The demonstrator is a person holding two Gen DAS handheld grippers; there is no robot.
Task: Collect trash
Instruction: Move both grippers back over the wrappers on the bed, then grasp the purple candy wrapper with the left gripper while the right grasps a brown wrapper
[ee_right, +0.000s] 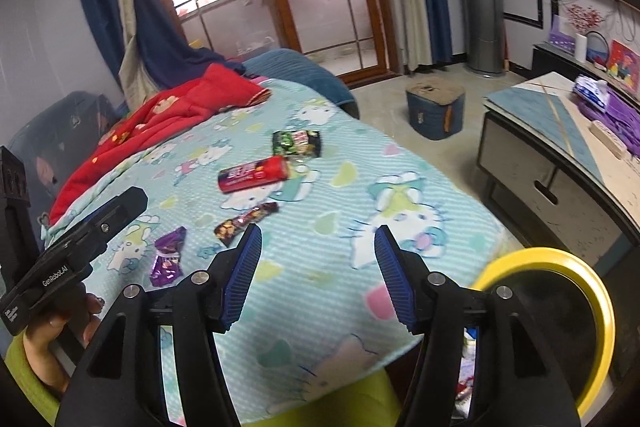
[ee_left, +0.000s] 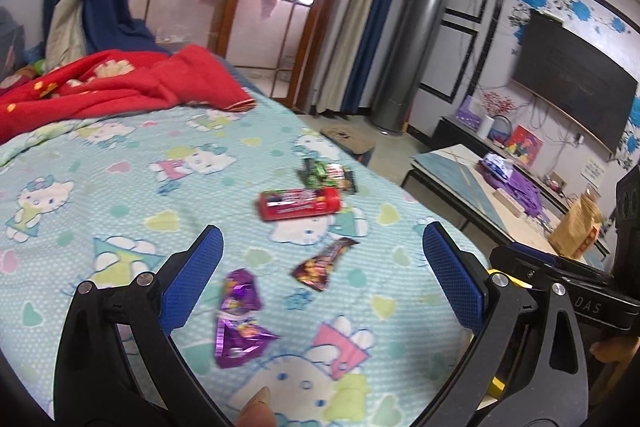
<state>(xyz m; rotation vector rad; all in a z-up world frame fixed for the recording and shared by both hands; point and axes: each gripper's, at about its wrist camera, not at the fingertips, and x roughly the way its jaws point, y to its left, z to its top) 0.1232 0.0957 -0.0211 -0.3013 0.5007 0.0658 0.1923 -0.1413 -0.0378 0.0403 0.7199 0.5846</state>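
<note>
Trash lies on a light blue cartoon-print bedsheet (ee_left: 120, 211): a red can (ee_left: 299, 202) on its side, a green-black wrapper (ee_left: 328, 175) behind it, a dark brown wrapper (ee_left: 324, 263), and a purple wrapper (ee_left: 239, 319) nearest me. My left gripper (ee_left: 322, 275) is open and empty, hovering over the purple and brown wrappers. My right gripper (ee_right: 318, 271) is open and empty above bare sheet, right of the same can (ee_right: 253, 173), green-black wrapper (ee_right: 297, 143), brown wrapper (ee_right: 245, 221) and purple wrapper (ee_right: 168, 255). A yellow-rimmed bin (ee_right: 548, 327) stands at the bed's right edge.
A red blanket (ee_left: 120, 83) is heaped at the bed's far end. A low table (ee_right: 560, 155) with purple items stands to the right, a blue stool (ee_right: 436, 111) on the floor beyond the bed. Glass doors and a TV wall lie behind.
</note>
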